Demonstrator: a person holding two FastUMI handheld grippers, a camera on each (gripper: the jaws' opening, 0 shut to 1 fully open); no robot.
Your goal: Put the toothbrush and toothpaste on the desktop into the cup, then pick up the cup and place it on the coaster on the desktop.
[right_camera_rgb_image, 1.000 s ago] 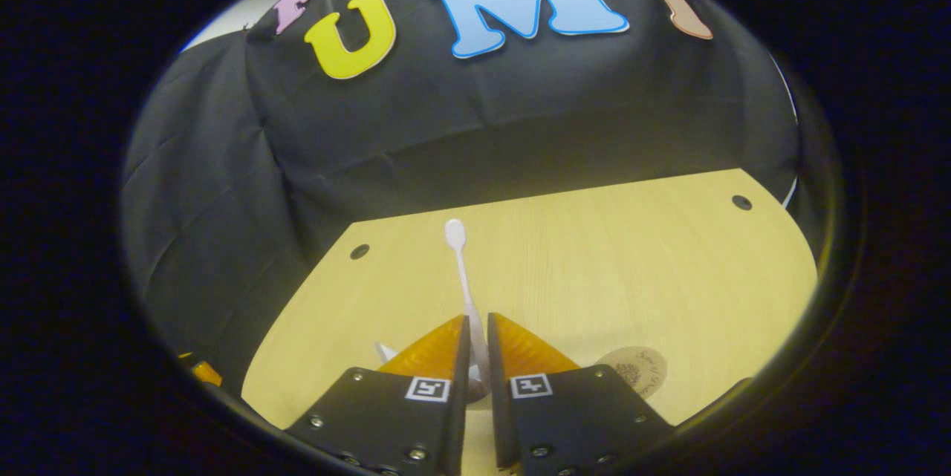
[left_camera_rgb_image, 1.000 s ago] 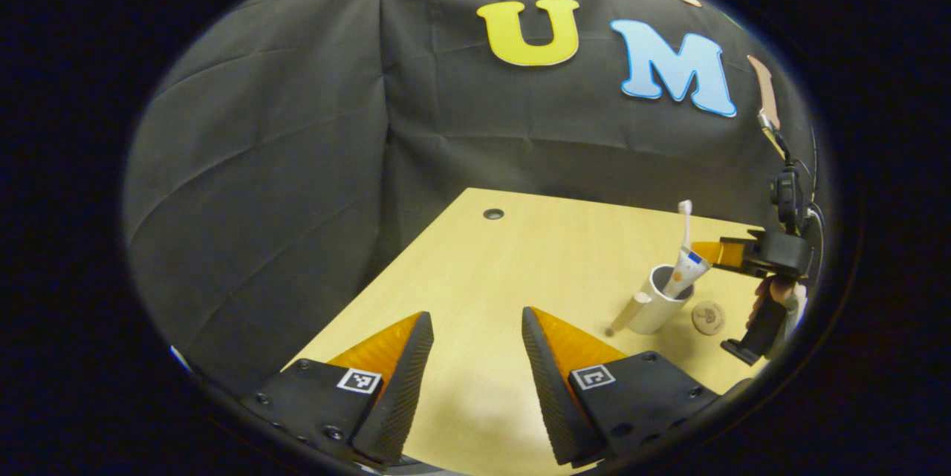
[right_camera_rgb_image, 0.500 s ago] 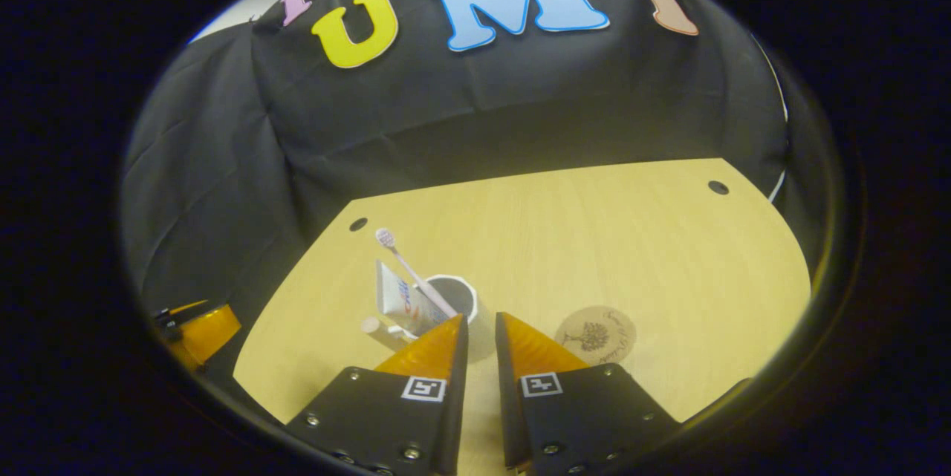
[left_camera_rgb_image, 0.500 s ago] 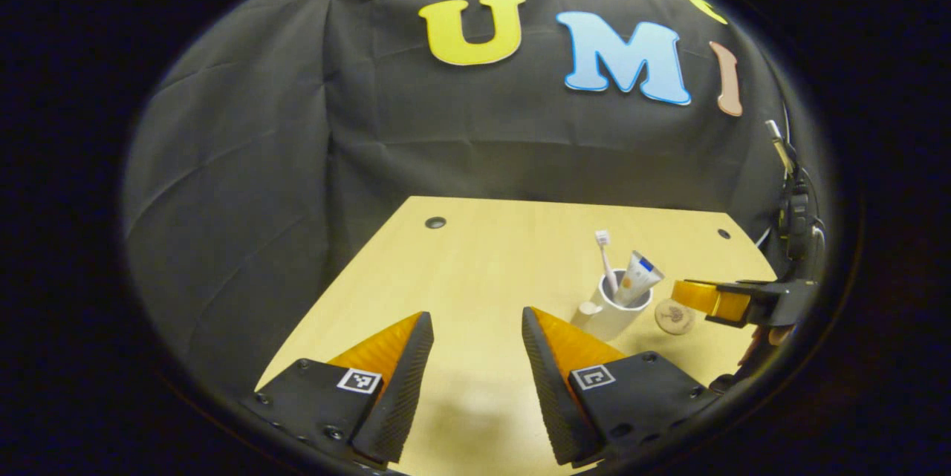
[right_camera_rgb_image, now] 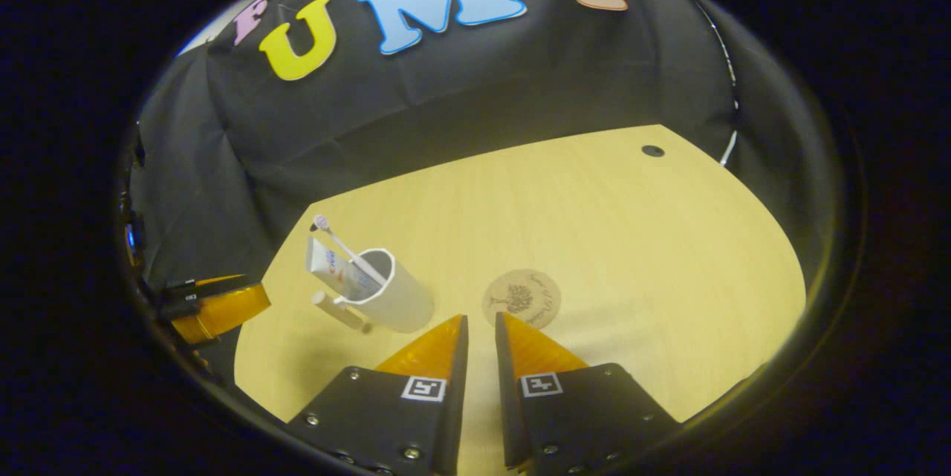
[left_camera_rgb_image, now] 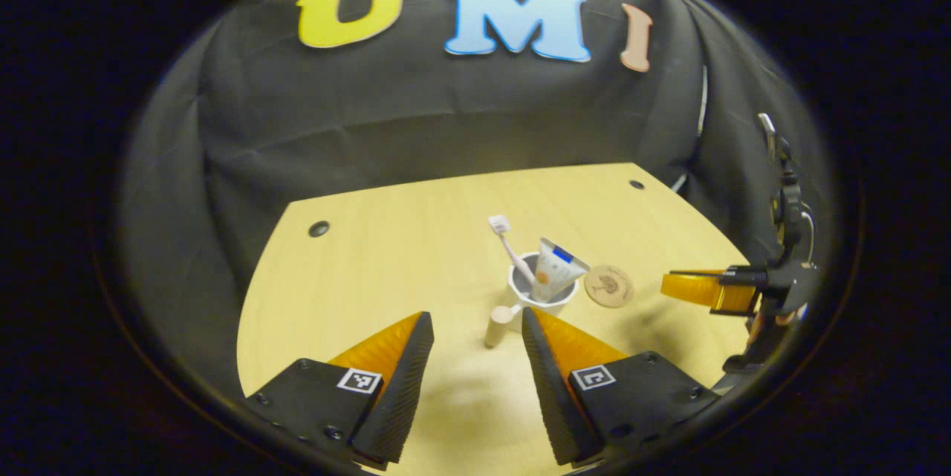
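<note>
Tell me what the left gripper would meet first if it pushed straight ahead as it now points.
Probably the wooden handle of the cup, just ahead between the open left gripper fingers; depth is uncertain.

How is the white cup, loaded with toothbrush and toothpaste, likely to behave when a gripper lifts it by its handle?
The cup looks rigid, so it probably won't deform. Held by its side handle, it may tilt away from that side. The toothbrush and toothpaste lean loosely against the rim and stick out well above it, so they could shift, or make it tip-prone.
</note>
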